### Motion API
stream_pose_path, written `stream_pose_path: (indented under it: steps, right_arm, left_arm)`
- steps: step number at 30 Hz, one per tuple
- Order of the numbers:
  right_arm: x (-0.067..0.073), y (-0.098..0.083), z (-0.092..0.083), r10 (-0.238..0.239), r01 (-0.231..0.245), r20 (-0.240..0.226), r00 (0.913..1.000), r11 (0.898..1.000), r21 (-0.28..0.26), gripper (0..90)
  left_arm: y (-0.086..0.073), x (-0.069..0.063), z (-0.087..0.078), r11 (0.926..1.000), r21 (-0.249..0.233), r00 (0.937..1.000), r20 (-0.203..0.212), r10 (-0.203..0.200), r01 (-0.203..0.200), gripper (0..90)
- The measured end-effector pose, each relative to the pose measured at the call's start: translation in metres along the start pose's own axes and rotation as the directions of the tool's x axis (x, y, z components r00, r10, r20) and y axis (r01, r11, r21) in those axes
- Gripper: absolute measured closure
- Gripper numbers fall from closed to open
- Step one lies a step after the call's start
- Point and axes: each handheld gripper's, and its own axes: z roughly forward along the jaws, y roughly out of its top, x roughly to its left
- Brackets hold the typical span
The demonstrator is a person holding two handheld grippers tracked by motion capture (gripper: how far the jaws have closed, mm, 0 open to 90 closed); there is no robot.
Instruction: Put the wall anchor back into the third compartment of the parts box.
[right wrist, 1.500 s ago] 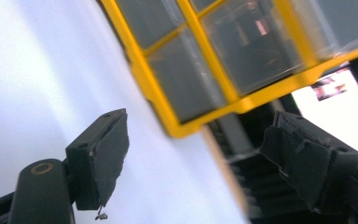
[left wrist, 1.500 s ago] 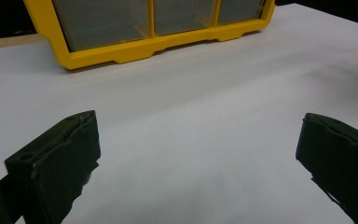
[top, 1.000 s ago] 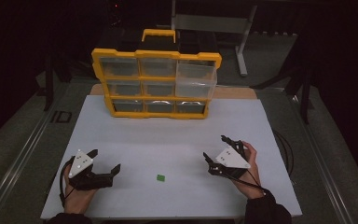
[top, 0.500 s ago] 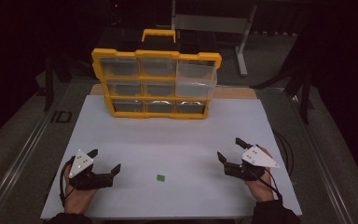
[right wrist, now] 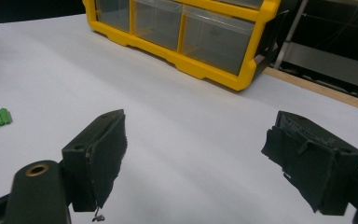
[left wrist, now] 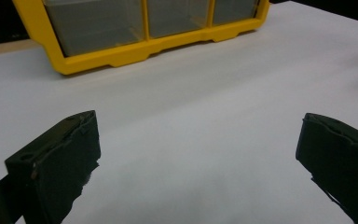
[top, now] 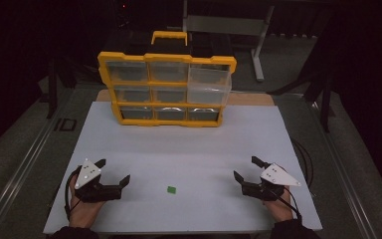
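Nearest the person, the left gripper and right gripper rested low over the white tabletop, both with jaws spread wide and empty. Between them, well apart from each, lay a small green ribbed plastic block, probably light, stiff and easily pinched across its flat sides. Farther back stood the yellow drawer organizer.

The desk, covered by a white sheet, is carrying a yellow drawer organizer standing upright at its far edge and a small green block lying near its front edge.
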Motion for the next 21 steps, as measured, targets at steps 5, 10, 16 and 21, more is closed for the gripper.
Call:
stream_pose_path:
  steps: [5,10,16,21]
  right_arm:
    - [-0.001,-0.001,0.000,0.008,-0.008,-0.004,1.0000,1.000,-0.009,18.1]
    - [-0.003,-0.003,0.000,0.020,-0.019,0.008,0.9998,1.000,-0.013,18.1]
    - [-0.004,-0.005,0.000,0.030,-0.030,0.016,0.9994,1.000,-0.010,18.2]
    - [-0.004,-0.005,0.001,0.029,-0.029,0.019,0.9994,1.000,-0.007,18.2]
  left_arm:
    - [0.004,-0.003,0.002,0.9996,0.024,0.9999,0.006,0.014,-0.014,0.8]
    - [0.010,-0.008,0.005,0.9991,0.038,0.9996,0.019,0.019,-0.019,0.9]
    - [0.032,-0.022,0.018,0.9927,0.087,0.9931,0.089,0.076,-0.084,4.3]
    - [0.045,-0.037,0.038,0.9756,0.152,0.9739,0.187,0.128,-0.158,5.1]
